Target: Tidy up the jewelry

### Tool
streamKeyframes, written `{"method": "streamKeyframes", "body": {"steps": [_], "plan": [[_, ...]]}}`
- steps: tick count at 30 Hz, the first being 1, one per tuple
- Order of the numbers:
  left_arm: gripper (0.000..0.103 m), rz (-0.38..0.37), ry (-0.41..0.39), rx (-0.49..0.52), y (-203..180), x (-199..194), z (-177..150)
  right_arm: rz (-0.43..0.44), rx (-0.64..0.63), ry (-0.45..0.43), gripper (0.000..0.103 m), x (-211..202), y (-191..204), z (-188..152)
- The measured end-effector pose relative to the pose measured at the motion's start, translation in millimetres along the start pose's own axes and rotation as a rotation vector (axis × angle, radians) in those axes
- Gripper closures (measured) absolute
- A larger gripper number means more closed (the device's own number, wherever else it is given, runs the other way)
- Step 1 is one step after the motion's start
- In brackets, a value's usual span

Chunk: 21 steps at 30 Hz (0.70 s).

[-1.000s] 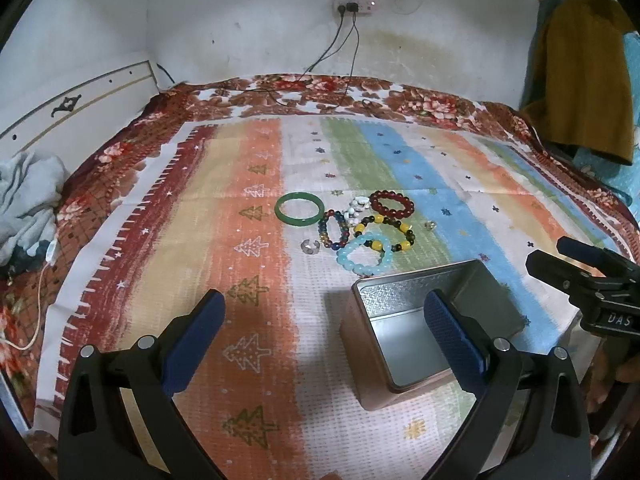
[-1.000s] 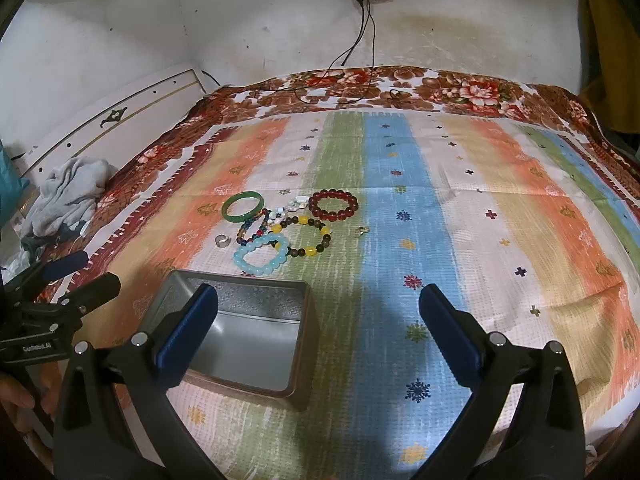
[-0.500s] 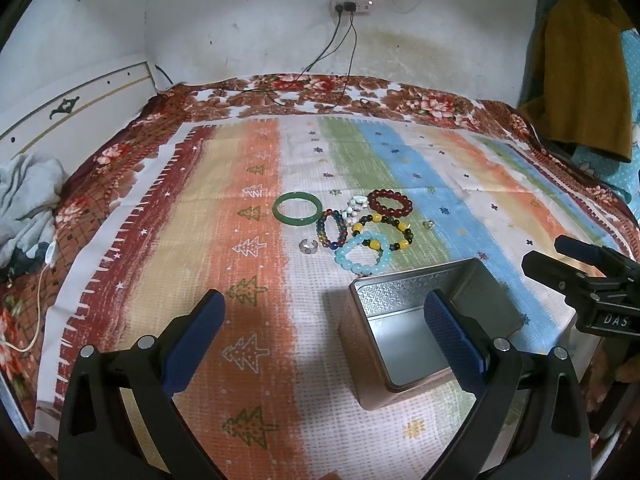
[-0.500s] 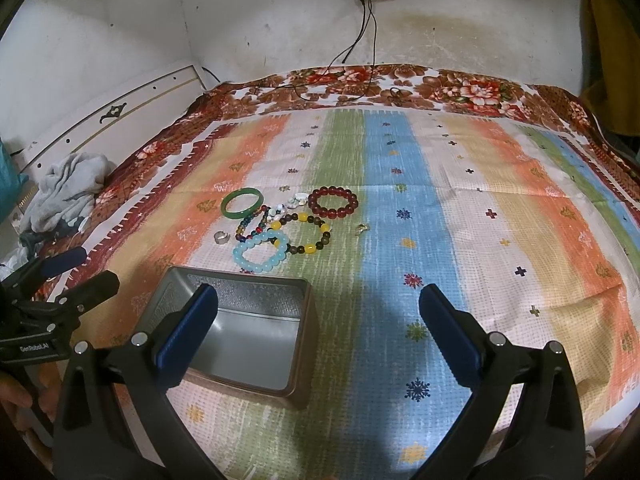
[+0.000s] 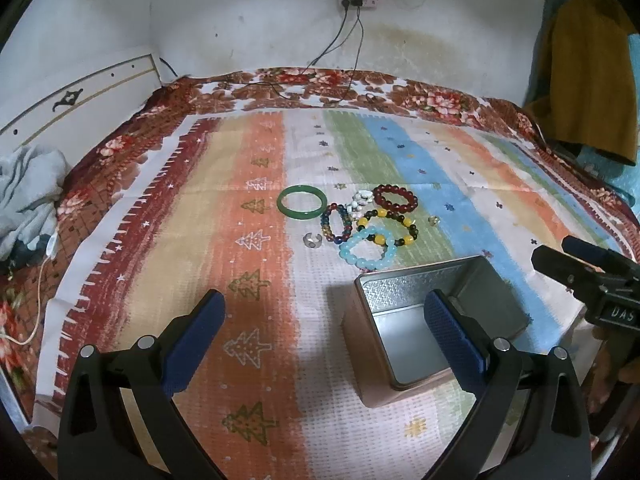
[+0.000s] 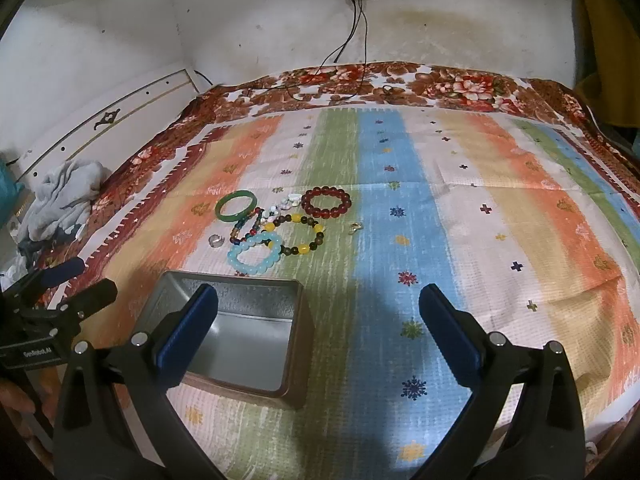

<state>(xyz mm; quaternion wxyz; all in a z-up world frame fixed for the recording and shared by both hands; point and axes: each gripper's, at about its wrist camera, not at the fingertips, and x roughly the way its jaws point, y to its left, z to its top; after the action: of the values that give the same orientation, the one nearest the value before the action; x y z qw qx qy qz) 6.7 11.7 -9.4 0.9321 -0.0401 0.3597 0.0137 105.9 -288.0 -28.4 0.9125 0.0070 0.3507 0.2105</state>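
A cluster of jewelry lies mid-bed: a green bangle (image 5: 301, 202) (image 6: 236, 205), a dark red bead bracelet (image 5: 395, 199) (image 6: 326, 202), a light blue bead bracelet (image 5: 367, 248) (image 6: 253, 255), a yellow-and-dark bead bracelet (image 5: 390, 224), a multicolour bead bracelet (image 5: 336, 223), a silver ring (image 5: 311, 239) (image 6: 215, 240) and a small gold piece (image 6: 354, 227). An open, empty metal tin (image 5: 430, 322) (image 6: 236, 330) stands nearer than the jewelry. My left gripper (image 5: 324, 320) and right gripper (image 6: 318, 312) are both open and empty, held above the bed short of the jewelry.
The bed has a striped patterned cloth (image 5: 180, 208) over a floral blanket. A grey cloth heap (image 5: 28, 196) lies at the left edge. Cables (image 5: 344, 44) hang from a wall socket at the back. A brown garment (image 5: 584, 80) hangs at the right.
Both views have shifted only slightly; the jewelry and tin sit a touch nearer in view. Both grippers have stayed open and empty.
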Motion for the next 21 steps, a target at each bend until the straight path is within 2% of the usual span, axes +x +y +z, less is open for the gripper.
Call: {"method": "streamKeyframes", "body": {"steps": [21], "plan": [[0.006,0.003,-0.001,0.001,0.2,0.3,-1.4,0.007,0.006,0.032,0.004,7.7,0.9,3.2]]}}
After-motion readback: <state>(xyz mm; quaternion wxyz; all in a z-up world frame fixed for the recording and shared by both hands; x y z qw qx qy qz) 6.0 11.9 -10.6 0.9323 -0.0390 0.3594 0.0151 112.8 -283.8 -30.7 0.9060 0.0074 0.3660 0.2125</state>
